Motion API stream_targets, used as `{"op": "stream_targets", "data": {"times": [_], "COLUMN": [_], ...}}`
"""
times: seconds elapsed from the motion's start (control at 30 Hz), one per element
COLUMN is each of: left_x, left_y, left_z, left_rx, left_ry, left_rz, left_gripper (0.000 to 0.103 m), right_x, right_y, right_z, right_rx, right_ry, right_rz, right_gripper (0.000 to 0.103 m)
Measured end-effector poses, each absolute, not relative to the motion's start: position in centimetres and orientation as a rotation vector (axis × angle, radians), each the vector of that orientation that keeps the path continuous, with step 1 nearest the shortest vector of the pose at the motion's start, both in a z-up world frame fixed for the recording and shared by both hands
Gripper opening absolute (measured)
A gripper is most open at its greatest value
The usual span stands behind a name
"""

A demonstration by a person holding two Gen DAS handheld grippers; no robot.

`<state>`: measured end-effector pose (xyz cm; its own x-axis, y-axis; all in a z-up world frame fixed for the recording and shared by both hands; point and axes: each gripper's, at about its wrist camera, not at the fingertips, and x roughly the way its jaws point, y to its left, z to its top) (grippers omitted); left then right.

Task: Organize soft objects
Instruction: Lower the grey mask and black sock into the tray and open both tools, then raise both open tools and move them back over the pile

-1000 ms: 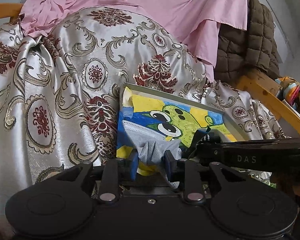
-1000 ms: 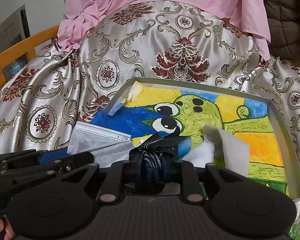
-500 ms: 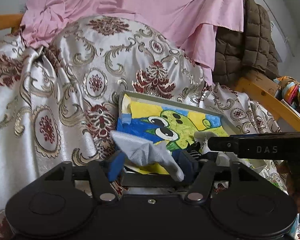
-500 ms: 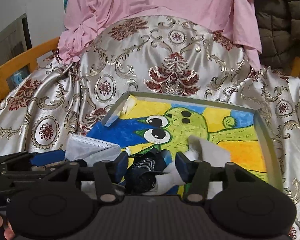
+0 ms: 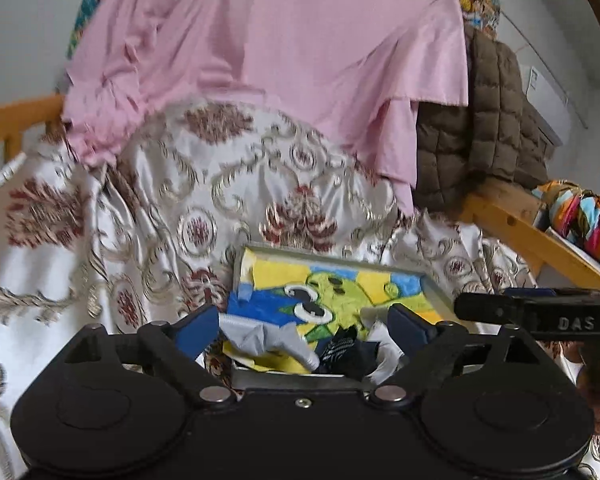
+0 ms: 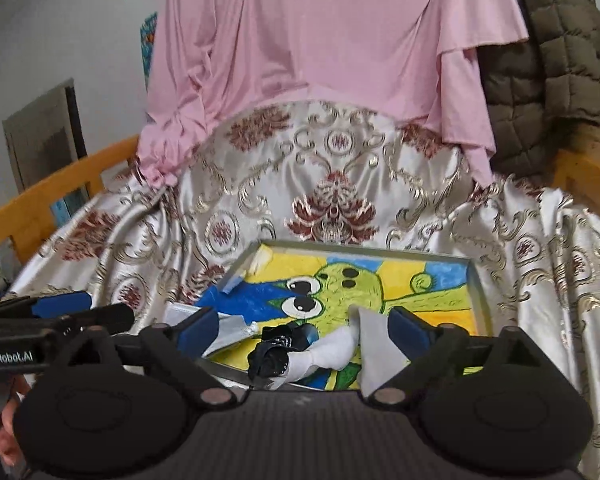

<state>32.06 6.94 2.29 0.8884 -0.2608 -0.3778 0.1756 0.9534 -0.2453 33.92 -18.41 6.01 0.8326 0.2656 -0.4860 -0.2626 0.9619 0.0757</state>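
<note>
Tray: a shallow metal tray (image 6: 477,296) with a cartoon frog picture sits in the lower centre of both views, on a patterned satin cloth (image 6: 340,184).
Done: a grey face mask (image 5: 268,338), a dark sock (image 6: 274,350), a white sock (image 6: 332,350) and a pale folded cloth (image 6: 376,354) lie bunched along the tray's near edge.
Left: judging by this, the gathering looks nearly complete; the mask hangs partly over the tray's lower left rim and the pile is untidy.
Left hand-held gripper (image 5: 304,326): jaws spread wide, nothing between them.
Right hand-held gripper (image 6: 304,326): jaws spread wide, empty, above the socks.
Change: a second ago the left one pinched the mask and the right one pinched the dark sock; both have since let go and pulled back and up, so the tray looks smaller and lower in frame.
</note>
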Motion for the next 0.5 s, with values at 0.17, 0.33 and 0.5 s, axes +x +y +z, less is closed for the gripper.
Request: {"op": "stream_targets", "data": {"times": [0.17,0.33,0.5], "left_x": [28.7,25.2,21.8], "left_y": [4.8,3.1,2.3], "left_z": [4.6,6.3,7.4], "left_rx": [-0.139,-0.103,-0.107], "left_ry": [0.351,0.282,0.245], "left_rz": [-0.218,-0.183,-0.165], "left_gripper": [0.098,0.1,0.102], "right_x": [30.5,26.9,23.4], "right_y": [-19.9,-21.7,-23.5], "right_z": [7.5,8.9,9.5], "right_rx": [-0.022,-0.025,-0.023], "right_ry": [0.458,0.382,0.316], "right_rz": [0.278,0.264,0.238], "right_gripper": [0.099,0.101,0.103]}}
